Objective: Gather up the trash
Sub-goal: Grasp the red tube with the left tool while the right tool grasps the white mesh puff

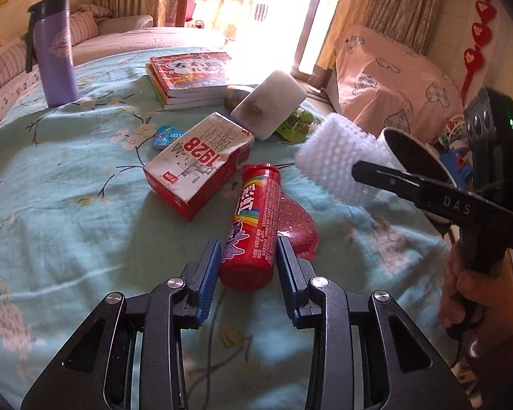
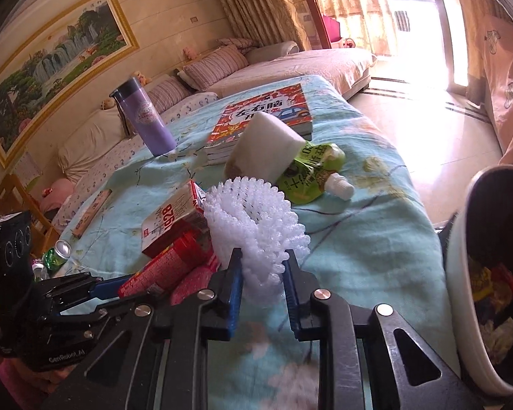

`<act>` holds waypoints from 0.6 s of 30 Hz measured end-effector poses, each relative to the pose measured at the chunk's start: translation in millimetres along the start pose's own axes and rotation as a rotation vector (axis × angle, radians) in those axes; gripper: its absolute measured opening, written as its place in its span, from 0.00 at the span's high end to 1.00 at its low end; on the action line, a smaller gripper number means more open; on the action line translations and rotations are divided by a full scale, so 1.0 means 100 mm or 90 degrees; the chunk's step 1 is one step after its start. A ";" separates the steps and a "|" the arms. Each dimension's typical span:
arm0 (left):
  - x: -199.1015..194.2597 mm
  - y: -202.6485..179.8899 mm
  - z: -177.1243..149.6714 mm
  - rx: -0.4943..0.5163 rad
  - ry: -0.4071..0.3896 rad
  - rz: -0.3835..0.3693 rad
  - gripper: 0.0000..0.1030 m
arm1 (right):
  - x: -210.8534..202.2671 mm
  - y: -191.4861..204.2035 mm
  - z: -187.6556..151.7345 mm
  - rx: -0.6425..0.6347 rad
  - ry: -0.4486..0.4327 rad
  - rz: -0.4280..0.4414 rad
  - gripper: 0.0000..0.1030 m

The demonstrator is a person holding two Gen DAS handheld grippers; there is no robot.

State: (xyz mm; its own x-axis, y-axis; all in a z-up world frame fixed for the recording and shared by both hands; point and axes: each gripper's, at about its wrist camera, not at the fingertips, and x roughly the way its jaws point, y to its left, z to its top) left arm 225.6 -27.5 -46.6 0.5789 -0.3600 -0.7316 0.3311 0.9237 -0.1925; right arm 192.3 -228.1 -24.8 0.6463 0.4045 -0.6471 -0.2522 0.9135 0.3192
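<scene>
A red candy tube point(image 1: 256, 212) lies on the teal floral bedspread point(image 1: 68, 205), and my left gripper point(image 1: 248, 249) is shut on its near end, blue pads against both sides. The right wrist view shows that same gripper point(image 2: 119, 287) at the lower left with the tube point(image 2: 167, 266) in it. My right gripper point(image 2: 263, 256) is shut on a white foam net sleeve point(image 2: 253, 215), squeezing its lower part. In the left wrist view the sleeve point(image 1: 335, 157) hangs above the bed in the right gripper point(image 1: 357, 171), beside a white-rimmed trash bin point(image 1: 390, 133).
A red-and-white carton point(image 1: 195, 164), a white foam block point(image 1: 268, 102), a green pouch point(image 2: 311, 171), stacked books point(image 1: 191, 75) and a purple flask point(image 1: 56, 54) sit on the bed. A pink item point(image 1: 297, 225) lies beside the tube. The bin point(image 2: 461, 273) holds trash at the bed's right edge.
</scene>
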 end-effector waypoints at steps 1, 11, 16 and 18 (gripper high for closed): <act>-0.04 -0.02 -0.03 -0.003 -0.007 0.001 0.70 | -0.06 -0.02 -0.02 0.003 -0.003 -0.001 0.78; -0.34 -0.36 -0.13 -0.011 -0.045 -0.040 0.71 | -0.69 -0.18 -0.28 0.025 -0.040 -0.021 0.79; -0.35 -0.62 -0.14 0.000 -0.043 -0.056 0.73 | -0.94 -0.30 -0.37 0.042 -0.059 -0.035 0.79; -0.35 -0.73 -0.14 0.011 -0.044 -0.064 0.73 | -1.03 -0.36 -0.40 0.049 -0.065 -0.040 0.79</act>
State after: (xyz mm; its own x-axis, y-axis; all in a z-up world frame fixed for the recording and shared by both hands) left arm 170.3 -80.4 -16.2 0.5922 -0.4593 -0.6621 0.4020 0.8805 -0.2512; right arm 105.5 -300.5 2.4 0.7300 0.3371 -0.5945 -0.1556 0.9290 0.3357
